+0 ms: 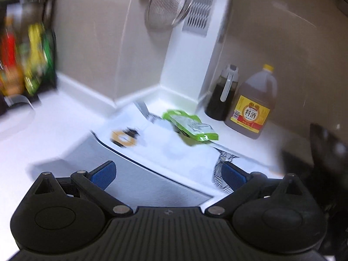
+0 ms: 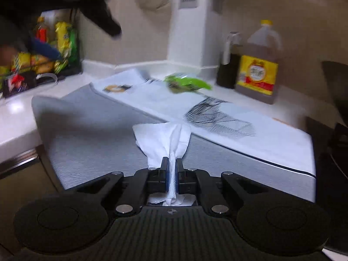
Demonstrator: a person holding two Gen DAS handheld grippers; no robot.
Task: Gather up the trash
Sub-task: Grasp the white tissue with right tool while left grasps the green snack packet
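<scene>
A green snack wrapper [image 1: 192,127] lies on a white printed mat [image 1: 165,145] near the counter's back corner; it also shows in the right wrist view [image 2: 187,83]. My left gripper [image 1: 168,175] is open and empty, above the mat's near part, short of the wrapper. My right gripper [image 2: 171,166] is shut on a crumpled white tissue [image 2: 165,139], held above the grey mat [image 2: 91,134]. The left gripper [image 2: 65,2] shows as a dark blurred shape at the upper left of the right wrist view.
A dark sauce bottle [image 1: 224,93] and a large cooking wine jug [image 1: 253,106] stand at the back right by the white pillar [image 1: 193,50]. A rack of snack packets [image 1: 28,58] stands at the left. A metal strainer [image 1: 167,6] hangs on the wall.
</scene>
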